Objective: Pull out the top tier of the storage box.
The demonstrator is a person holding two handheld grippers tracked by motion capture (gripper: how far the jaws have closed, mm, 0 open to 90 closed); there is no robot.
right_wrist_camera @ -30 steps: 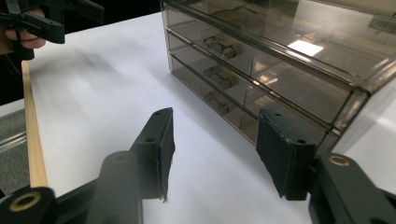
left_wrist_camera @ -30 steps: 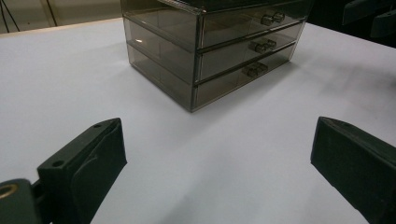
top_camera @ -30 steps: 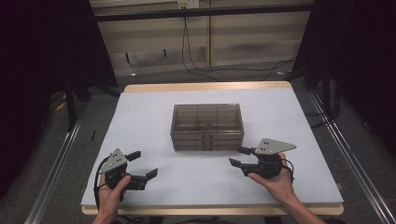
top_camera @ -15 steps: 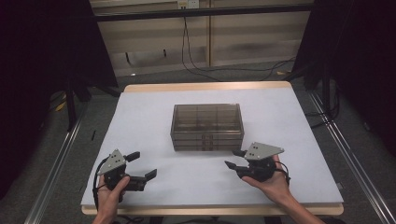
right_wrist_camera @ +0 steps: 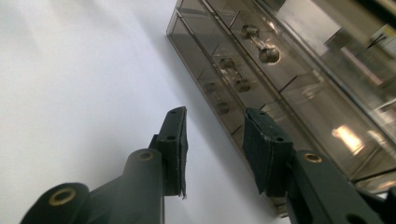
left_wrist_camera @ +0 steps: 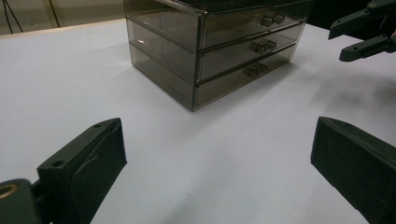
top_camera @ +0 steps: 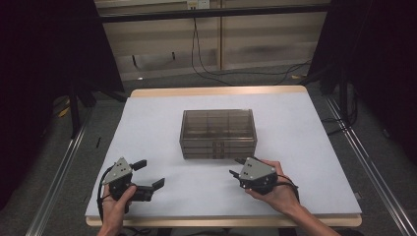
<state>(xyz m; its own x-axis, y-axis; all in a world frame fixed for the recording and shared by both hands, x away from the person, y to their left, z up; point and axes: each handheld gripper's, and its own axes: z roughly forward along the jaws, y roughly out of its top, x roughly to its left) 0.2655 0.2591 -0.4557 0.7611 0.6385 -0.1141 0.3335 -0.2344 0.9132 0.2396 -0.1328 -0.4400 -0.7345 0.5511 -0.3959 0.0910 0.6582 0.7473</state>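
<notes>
Right gripper (top_camera: 238,173): we are narrowing its jaws, nothing between them, and moving it left toward the drawer box (top_camera: 218,133).
Left gripper (top_camera: 150,174): we are keeping it wide apart, empty.
Box: mid-table, drawers shut.
Meaning: we are probably preparing to pinch a knob (right_wrist_camera: 269,54).

No legible text, label, brand, number or sign is borne by the smoky transparent plastic three-drawer box (top_camera: 218,133) or by the white table top (top_camera: 305,137).
</notes>
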